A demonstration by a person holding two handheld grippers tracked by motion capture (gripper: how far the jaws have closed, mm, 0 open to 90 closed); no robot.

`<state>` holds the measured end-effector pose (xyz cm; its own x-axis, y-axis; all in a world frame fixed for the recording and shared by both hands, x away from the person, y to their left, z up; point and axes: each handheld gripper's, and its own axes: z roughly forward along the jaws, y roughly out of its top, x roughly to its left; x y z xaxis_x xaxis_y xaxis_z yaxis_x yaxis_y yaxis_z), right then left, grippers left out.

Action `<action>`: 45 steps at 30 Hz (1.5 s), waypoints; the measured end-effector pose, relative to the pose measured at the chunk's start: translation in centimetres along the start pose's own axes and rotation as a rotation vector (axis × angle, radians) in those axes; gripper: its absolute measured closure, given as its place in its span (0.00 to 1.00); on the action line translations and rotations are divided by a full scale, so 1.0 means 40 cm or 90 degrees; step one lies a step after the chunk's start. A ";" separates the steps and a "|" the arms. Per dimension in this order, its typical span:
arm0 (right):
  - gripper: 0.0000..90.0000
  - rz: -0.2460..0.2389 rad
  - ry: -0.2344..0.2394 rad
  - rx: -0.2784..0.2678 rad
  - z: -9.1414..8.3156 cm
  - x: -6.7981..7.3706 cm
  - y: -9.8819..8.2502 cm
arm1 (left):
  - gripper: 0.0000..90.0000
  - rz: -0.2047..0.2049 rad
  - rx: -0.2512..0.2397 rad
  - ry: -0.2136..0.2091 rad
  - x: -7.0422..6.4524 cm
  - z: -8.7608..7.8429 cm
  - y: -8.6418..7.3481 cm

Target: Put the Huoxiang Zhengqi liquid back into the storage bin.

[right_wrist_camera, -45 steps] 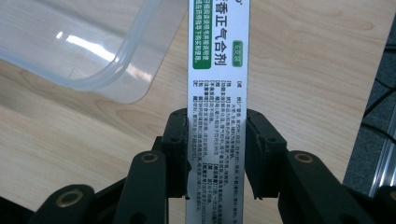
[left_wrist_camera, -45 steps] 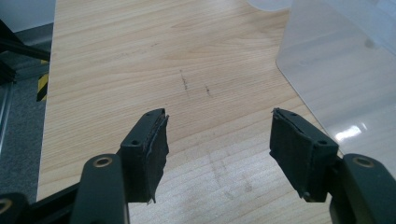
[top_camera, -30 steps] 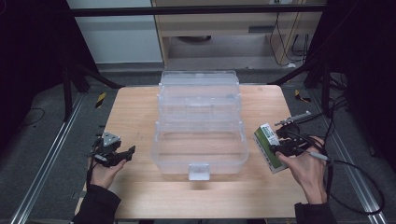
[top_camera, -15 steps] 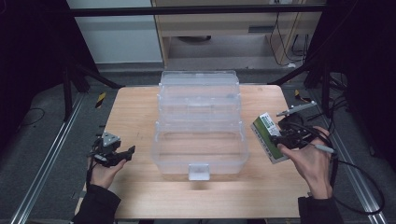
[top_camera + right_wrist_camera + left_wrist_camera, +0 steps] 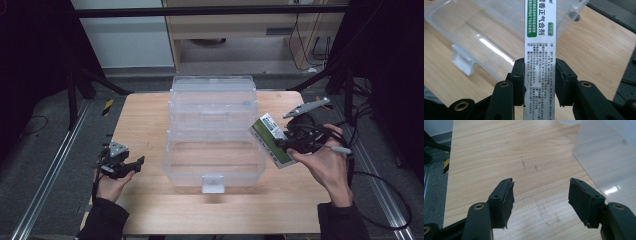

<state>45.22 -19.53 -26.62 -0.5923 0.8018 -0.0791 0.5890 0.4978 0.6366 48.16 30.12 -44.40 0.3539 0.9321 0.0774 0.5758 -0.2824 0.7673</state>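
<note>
We see a person's two forearms reaching in over a wooden bench (image 5: 150, 120), a gripper in each hand. The right gripper (image 5: 287, 145) is held above the bench's right side, the hand cupped beneath it with the palm turned up and inward, and its jaws pinch a flat green and white box (image 5: 271, 140) by its narrow sides. The box tilts, its far end leaning over the right rim of a clear open bin (image 5: 215, 160) that stands in the middle of the bench. In the right gripper view, the box (image 5: 540, 50) runs straight up between the pads. The left gripper (image 5: 131, 165) rests low near the bench's left edge, pointing toward the bin, its jaws spread wide over bare wood.
</note>
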 end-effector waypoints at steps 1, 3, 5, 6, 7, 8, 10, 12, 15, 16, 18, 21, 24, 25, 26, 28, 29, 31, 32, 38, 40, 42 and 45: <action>0.72 -0.024 0.015 -0.004 0.004 0.008 0.012 | 0.40 0.000 0.000 0.000 0.000 0.000 0.000; 0.72 -0.037 0.022 -0.006 0.006 0.014 0.018 | 0.40 0.000 0.000 0.000 0.000 0.001 0.000; 0.72 -0.064 0.031 -0.007 0.012 0.024 0.029 | 0.40 0.000 0.001 0.000 0.000 0.002 0.000; 0.72 -0.074 0.040 -0.004 0.016 0.027 0.035 | 0.40 0.001 0.002 0.000 0.000 0.002 -0.001; 0.72 -0.082 0.048 -0.001 0.021 0.030 0.041 | 0.40 0.001 0.002 0.000 0.000 0.002 -0.001; 0.72 -0.099 0.064 0.000 0.032 0.032 0.051 | 0.40 0.001 0.002 0.000 0.000 0.001 -0.001; 0.72 -0.112 0.078 0.002 0.044 0.031 0.060 | 0.40 0.000 0.001 0.000 0.000 0.001 0.000; 0.72 -0.120 0.095 0.003 0.058 0.028 0.067 | 0.40 0.000 0.001 0.000 0.001 0.001 -0.001; 0.72 -0.135 0.113 0.003 0.076 0.026 0.073 | 0.40 0.001 0.003 0.001 0.001 0.004 -0.002; 0.72 -0.140 0.122 0.005 0.081 0.027 0.076 | 0.40 0.001 0.004 0.000 0.001 0.005 -0.002; 0.72 -0.152 0.141 -0.001 0.092 0.026 0.080 | 0.40 0.001 0.005 0.000 0.001 0.005 -0.002; 0.72 -0.172 0.171 -0.005 0.108 0.026 0.087 | 0.40 0.003 0.006 0.000 0.000 0.006 -0.003; 0.72 -0.189 0.182 -0.002 0.121 0.028 0.091 | 0.40 0.001 0.005 0.000 0.002 0.007 -0.003; 0.72 -0.197 0.187 0.001 0.129 0.029 0.092 | 0.40 0.001 0.006 0.000 0.002 0.007 -0.004; 0.72 -0.212 0.199 0.011 0.143 0.026 0.095 | 0.40 0.001 0.007 0.001 0.003 0.007 -0.004; 0.72 -0.219 0.202 0.015 0.149 0.026 0.096 | 0.40 0.001 0.007 0.001 0.003 0.008 -0.004; 0.72 -0.227 0.203 0.022 0.156 0.026 0.097 | 0.40 0.002 0.007 0.001 0.002 0.008 -0.004; 0.72 -0.244 0.211 0.037 0.171 0.028 0.099 | 0.40 0.003 0.006 0.001 0.001 0.007 -0.003; 0.72 -0.252 0.216 0.047 0.178 0.030 0.100 | 0.40 0.003 0.006 0.001 0.000 0.007 -0.003; 0.72 -0.307 0.233 0.088 0.228 0.034 0.107 | 0.40 0.003 0.007 0.002 0.002 0.008 -0.004; 0.72 -0.321 0.241 0.099 0.241 0.037 0.110 | 0.40 0.003 0.008 0.002 0.002 0.009 -0.004; 0.72 -0.334 0.244 0.101 0.248 0.039 0.110 | 0.40 0.003 0.009 0.001 0.002 0.010 -0.004; 0.72 -0.353 0.253 0.111 0.268 0.045 0.111 | 0.40 0.002 0.009 0.001 0.003 0.010 -0.005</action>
<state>52.67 -12.33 -32.15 -0.9671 0.2496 -0.0489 0.2020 0.8706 0.4487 48.38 30.20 -44.79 0.3544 0.9316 0.0812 0.5851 -0.2887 0.7578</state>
